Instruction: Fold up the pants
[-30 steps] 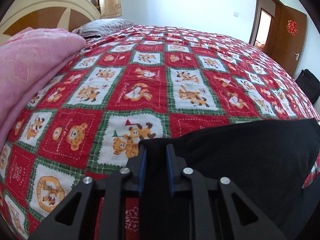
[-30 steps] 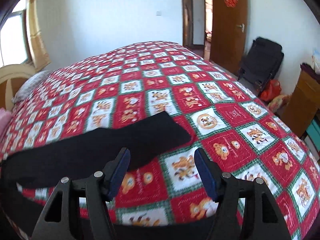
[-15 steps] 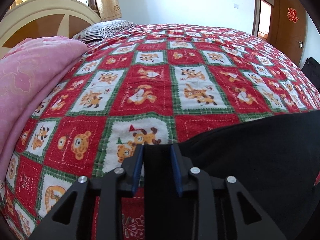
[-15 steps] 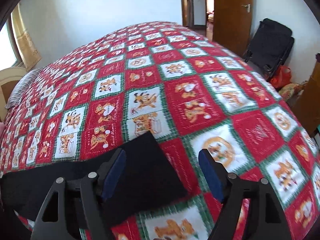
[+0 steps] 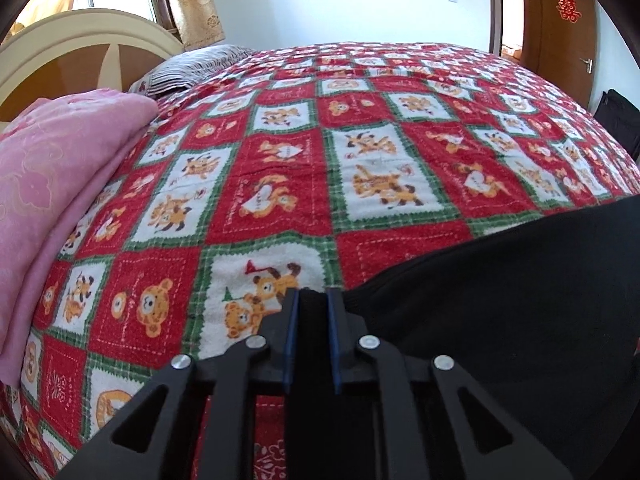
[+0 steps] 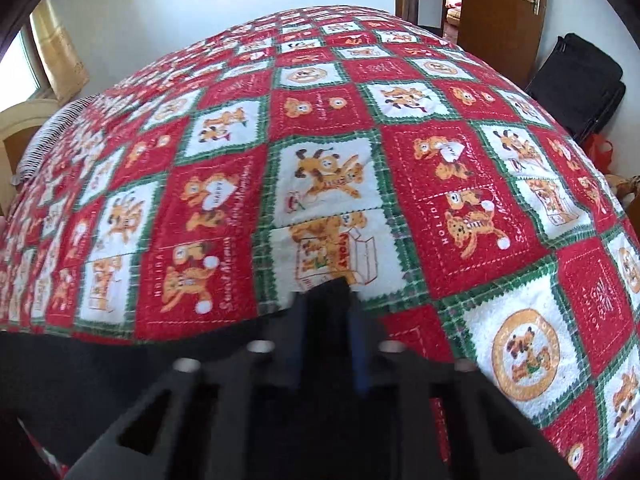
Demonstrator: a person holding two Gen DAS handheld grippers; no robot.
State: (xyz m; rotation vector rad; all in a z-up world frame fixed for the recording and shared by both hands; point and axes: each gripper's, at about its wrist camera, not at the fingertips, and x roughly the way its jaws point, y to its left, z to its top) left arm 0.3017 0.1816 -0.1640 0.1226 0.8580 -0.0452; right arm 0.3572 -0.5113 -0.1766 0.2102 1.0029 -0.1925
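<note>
Lying flat on the red bear quilt (image 5: 280, 184), the black pants (image 5: 500, 312) stretch between both tools. The left gripper (image 5: 311, 320) is squeezed nearly shut on one black corner. The right gripper (image 6: 329, 312) looks pinched on the other end, though that view is blurry. The fold seems ready to start. Next, both ends likely need lifting together and carrying across evenly.

Counts: 2 grippers, left gripper (image 5: 311, 300) and right gripper (image 6: 327, 292). 1 pair of black pants (image 5: 500, 300). 1 red patchwork bedspread (image 5: 280, 184). 1 pink blanket (image 5: 52, 184). 1 striped pillow (image 5: 192, 68). 1 headboard (image 5: 72, 44). 1 wooden door (image 6: 496, 12). 1 black bag (image 6: 576, 84).
</note>
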